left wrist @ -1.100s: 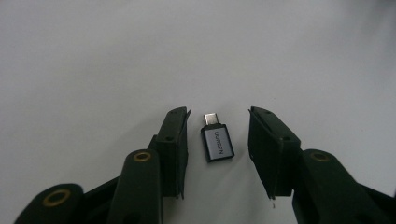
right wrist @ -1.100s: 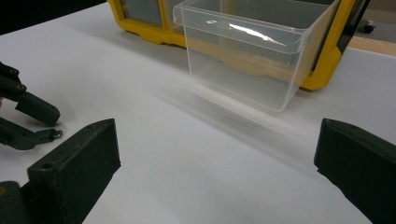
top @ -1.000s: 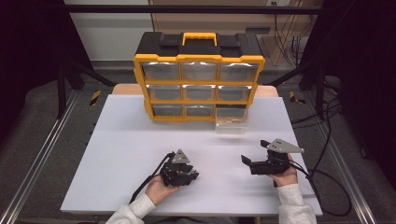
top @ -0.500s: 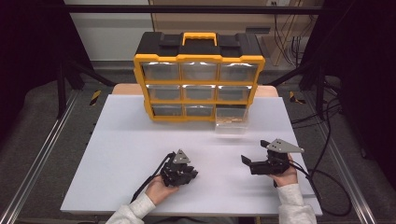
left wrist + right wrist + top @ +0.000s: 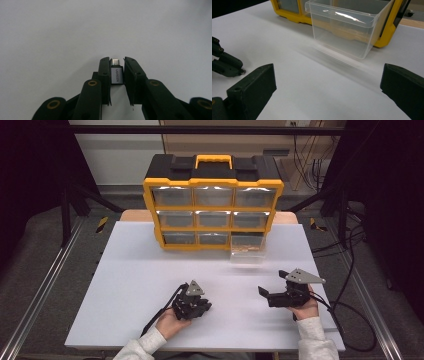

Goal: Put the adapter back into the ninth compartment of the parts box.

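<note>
A small silver USB adapter point(image 5: 116, 75) with a metal plug tip sits between the pads of my left gripper point(image 5: 117, 61), low over the white table. Those jaws have just been closing and now press on the adapter's two sides. In the high view the left gripper point(image 5: 205, 307) is near the table's front, left of centre. My right gripper point(image 5: 262, 292) rests at the front right, and its jaws point(image 5: 327, 75) stand wide open with nothing between them. It faces a clear plastic drawer point(image 5: 344, 32) pulled out of the yellow organizer point(image 5: 212, 202).
The yellow and black drawer organizer stands at the back of the white table point(image 5: 130, 265). Its lower right clear drawer point(image 5: 246, 252) sticks out onto the table. Cables trail from both grippers, and the left gripper point(image 5: 227, 66) shows at the left of the right gripper view.
</note>
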`<state>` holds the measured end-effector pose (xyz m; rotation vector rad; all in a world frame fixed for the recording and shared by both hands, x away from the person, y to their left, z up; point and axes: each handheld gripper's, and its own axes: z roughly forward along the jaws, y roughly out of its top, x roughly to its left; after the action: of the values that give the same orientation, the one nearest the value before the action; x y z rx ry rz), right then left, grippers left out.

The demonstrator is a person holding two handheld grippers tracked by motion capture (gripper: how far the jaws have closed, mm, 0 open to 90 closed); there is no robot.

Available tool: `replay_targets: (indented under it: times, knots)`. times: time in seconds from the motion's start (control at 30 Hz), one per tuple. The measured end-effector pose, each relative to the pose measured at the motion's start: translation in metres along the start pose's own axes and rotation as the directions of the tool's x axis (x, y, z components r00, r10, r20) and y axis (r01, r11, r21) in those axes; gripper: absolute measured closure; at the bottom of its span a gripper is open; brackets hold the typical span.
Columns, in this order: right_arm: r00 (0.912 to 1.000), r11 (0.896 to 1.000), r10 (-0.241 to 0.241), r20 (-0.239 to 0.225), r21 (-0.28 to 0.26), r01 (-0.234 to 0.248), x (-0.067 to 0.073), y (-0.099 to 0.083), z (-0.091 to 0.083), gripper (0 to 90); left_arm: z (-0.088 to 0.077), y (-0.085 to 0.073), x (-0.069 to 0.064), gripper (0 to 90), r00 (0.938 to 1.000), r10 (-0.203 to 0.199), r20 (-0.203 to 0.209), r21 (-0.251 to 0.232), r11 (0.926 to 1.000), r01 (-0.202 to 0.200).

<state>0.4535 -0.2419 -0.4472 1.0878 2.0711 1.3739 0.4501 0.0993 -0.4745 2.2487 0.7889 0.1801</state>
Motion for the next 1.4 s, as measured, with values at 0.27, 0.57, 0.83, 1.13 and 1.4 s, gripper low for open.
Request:
replay_targets:
  times: [0.27, 0.57, 0.83, 1.13, 1.4]
  knots:
    - [1.0, 1.0, 0.001, -0.001, 0.002, -0.001, 0.0, 0.0, 0.0, 0.7, 0.0, 0.0, 0.001, 75.3, 1.0, -0.007, 0.004, -0.001, 1.0, 0.007]
    - [1.0, 1.0, 0.002, -0.002, 0.005, -0.002, 0.0, 0.0, 0.0, 0.6, -0.003, 0.001, 0.002, 75.5, 0.9997, -0.015, 0.017, -0.011, 0.9998, 0.015]
    - [1.0, 1.0, 0.001, -0.004, 0.007, -0.001, 0.0, 0.0, 0.0, 0.7, -0.007, 0.003, 0.002, 75.5, 0.9996, -0.014, 0.026, -0.019, 0.9997, 0.015]
    - [1.0, 1.0, 0.003, -0.005, 0.009, -0.002, 0.0, 0.0, 0.0, 0.7, -0.011, 0.005, 0.002, 75.5, 0.9994, -0.013, 0.031, -0.028, 0.9995, 0.014]
    - [1.0, 1.0, 0.003, -0.005, 0.009, -0.003, 0.0, 0.0, 0.0, 0.7, -0.017, 0.007, 0.002, 75.5, 0.9994, -0.007, 0.035, -0.041, 0.9991, 0.009]
